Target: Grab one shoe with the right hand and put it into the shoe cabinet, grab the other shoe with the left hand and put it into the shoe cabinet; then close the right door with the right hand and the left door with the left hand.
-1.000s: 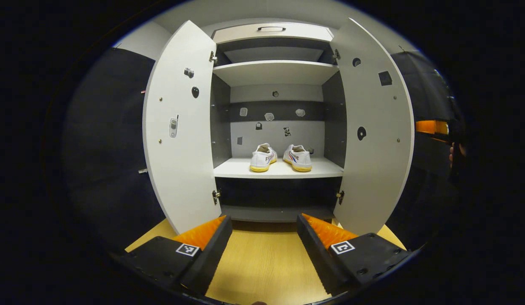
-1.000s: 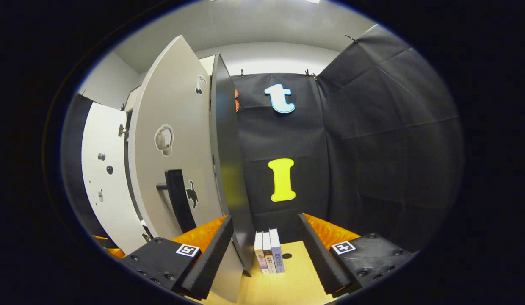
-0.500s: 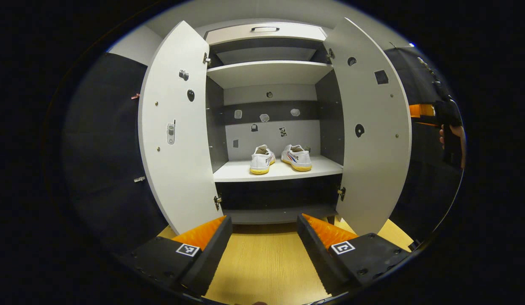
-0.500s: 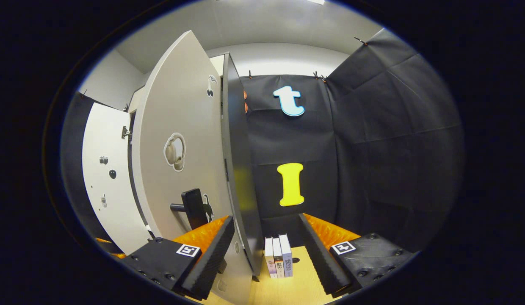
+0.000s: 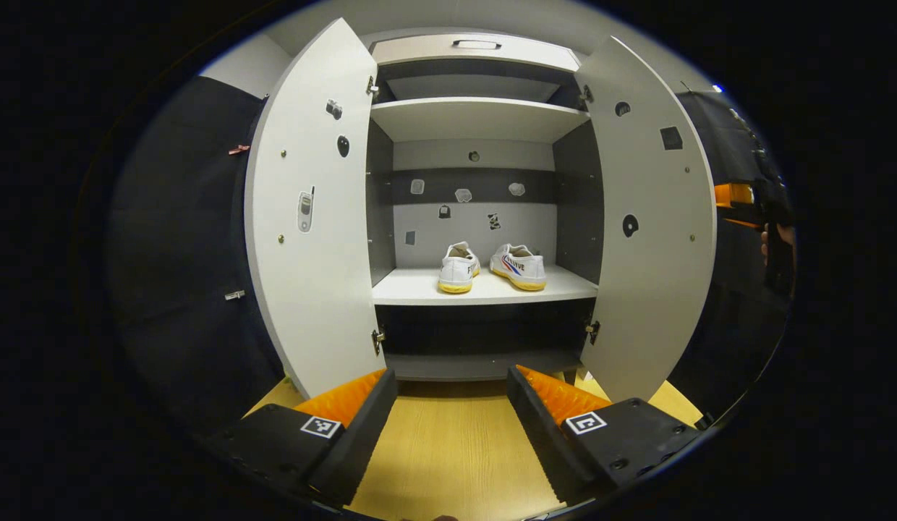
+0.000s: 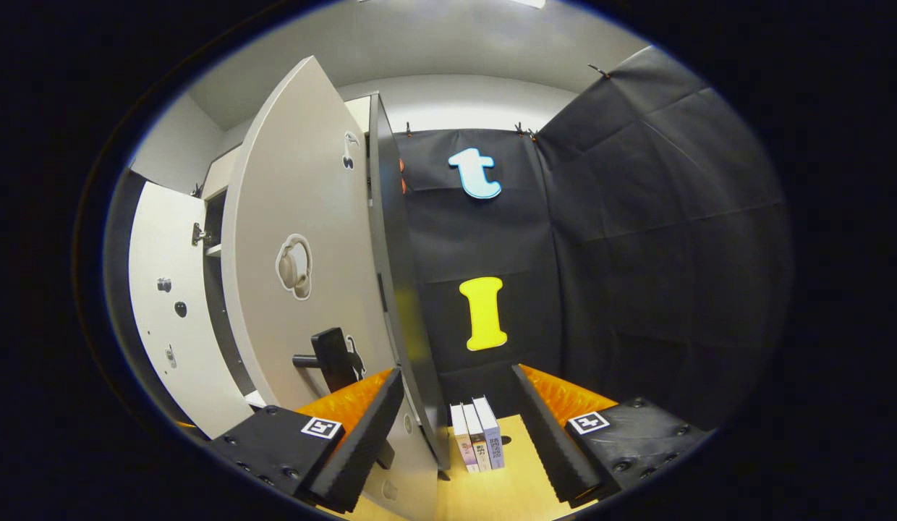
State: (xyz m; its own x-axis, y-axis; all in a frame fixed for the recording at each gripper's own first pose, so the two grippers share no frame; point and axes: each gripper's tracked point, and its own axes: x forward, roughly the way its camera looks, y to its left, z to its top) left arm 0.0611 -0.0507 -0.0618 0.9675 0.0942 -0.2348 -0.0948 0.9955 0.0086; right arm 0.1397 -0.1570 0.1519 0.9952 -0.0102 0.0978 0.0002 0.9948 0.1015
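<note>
both shoes (image 5: pixel 490 266) side by side on the middle shelf (image 5: pixel 485 288) of the shoe cabinet (image 5: pixel 477 116), both doors open, left tool (image 5: pixel 452 405) spread, right tool (image 6: pixel 456 412) spread by the right door (image 6: pixel 304 239) edge

In the left gripper view, two shoes (image 5: pixel 492 266) sit side by side on the middle shelf (image 5: pixel 485 289) of the shoe cabinet (image 5: pixel 477 116), toward its back edge, between the left door (image 5: pixel 311 217) and right door (image 5: pixel 651 231), both swung outward. In the right gripper view, three books (image 6: pixel 479 436) stand on the floor (image 6: pixel 506 485) just right of the right door's (image 6: pixel 304 239) edge, against the booth wall.
</note>
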